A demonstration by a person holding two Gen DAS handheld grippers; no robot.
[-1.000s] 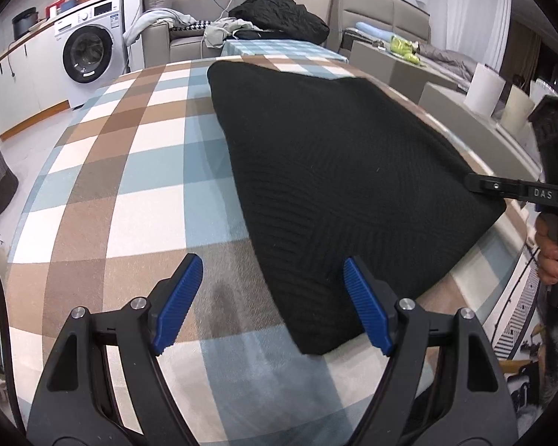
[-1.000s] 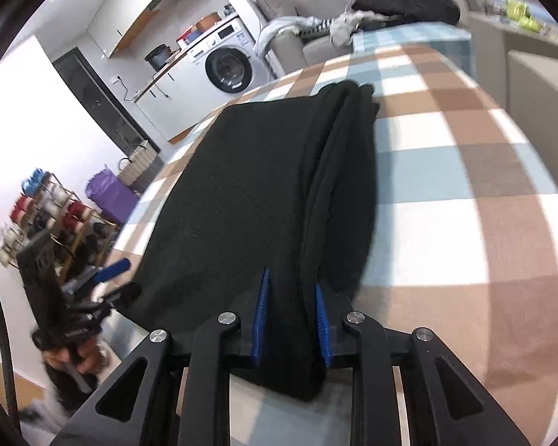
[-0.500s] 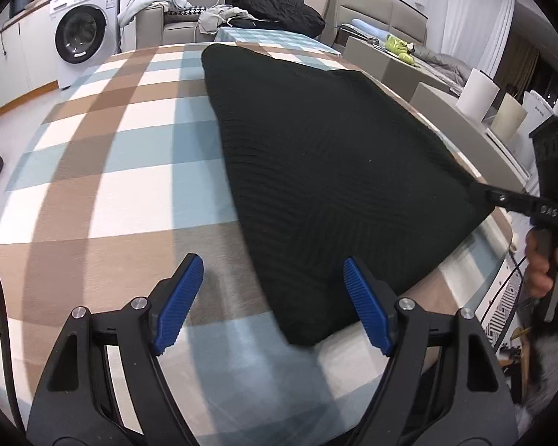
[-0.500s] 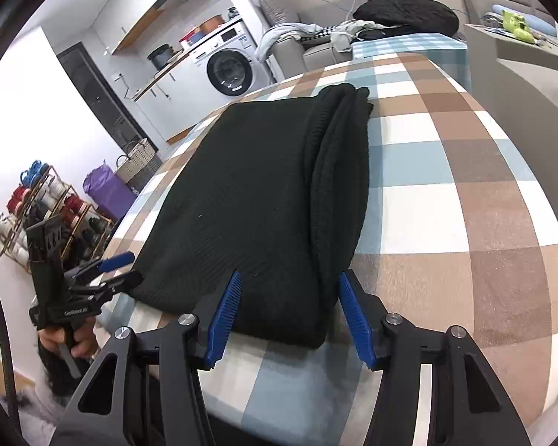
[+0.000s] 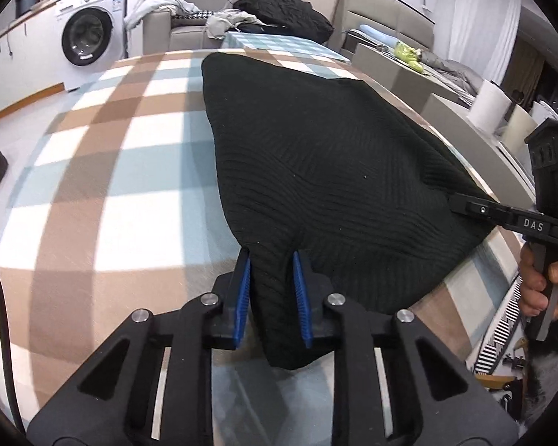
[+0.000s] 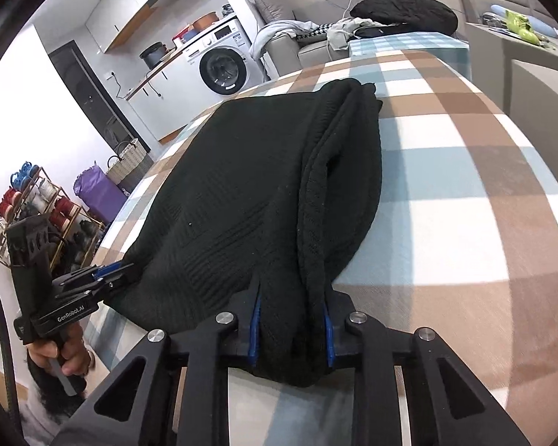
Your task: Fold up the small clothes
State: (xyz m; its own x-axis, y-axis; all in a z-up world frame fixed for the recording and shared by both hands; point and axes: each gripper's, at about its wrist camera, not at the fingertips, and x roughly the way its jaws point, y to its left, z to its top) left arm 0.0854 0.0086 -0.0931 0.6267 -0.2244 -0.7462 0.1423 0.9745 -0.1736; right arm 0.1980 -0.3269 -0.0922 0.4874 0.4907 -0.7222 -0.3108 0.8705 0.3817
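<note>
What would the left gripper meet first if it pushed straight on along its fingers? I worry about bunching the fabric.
The left gripper is closing, with a near corner of the black knitted garment already between its pads. Going straight on, it would likely push into more of that garment, lying on the checked tablecloth.

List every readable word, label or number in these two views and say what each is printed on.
"DAS": on the right gripper, seen from the left wrist.
"GenRobot.AI": on the left gripper, seen from the right wrist.
Washing machine panel markings: too small to read.
</note>
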